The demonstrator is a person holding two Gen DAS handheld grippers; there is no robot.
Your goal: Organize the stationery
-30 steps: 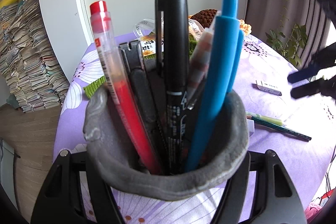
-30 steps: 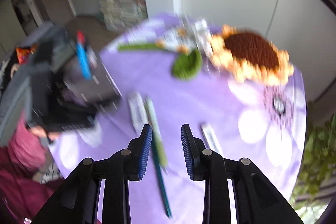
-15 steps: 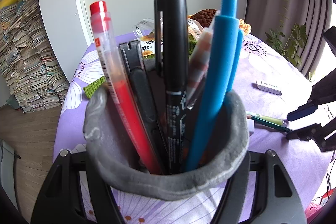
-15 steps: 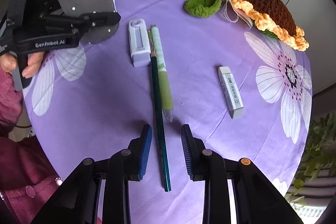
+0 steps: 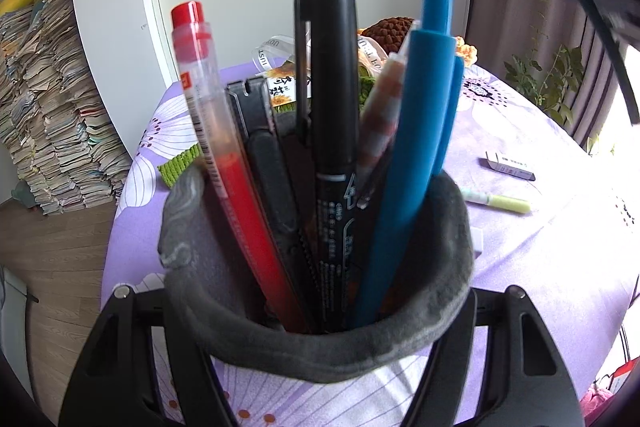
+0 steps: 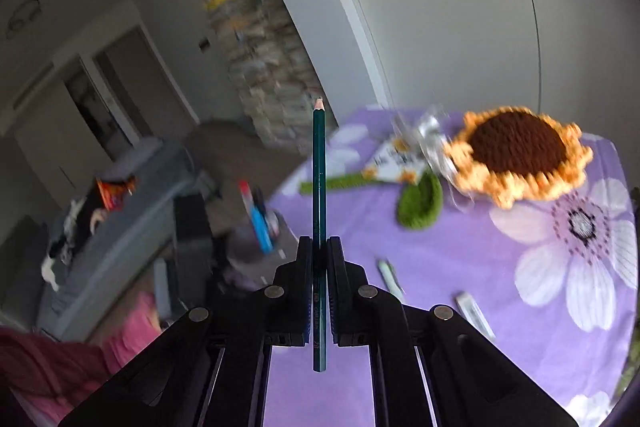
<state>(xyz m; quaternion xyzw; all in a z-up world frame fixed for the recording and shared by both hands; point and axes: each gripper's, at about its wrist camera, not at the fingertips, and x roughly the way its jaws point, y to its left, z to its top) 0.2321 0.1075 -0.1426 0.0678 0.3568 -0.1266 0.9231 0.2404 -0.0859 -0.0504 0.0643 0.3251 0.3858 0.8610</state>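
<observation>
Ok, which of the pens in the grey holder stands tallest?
The black marker in the middle of the grey holder: its cap tops the blue pen on its right and the red pen on its left.

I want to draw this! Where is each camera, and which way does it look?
Left wrist: on the left gripper, looking into the grey pen cup its fingers clamp.
Right wrist: on the right gripper, looking along the green pencil it pinches; a pink sleeve shows.
Shared: the purple tablecloth, the crochet sunflower.

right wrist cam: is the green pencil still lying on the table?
No. The pencil is clamped in the right tool, lifted off the purple table.
</observation>
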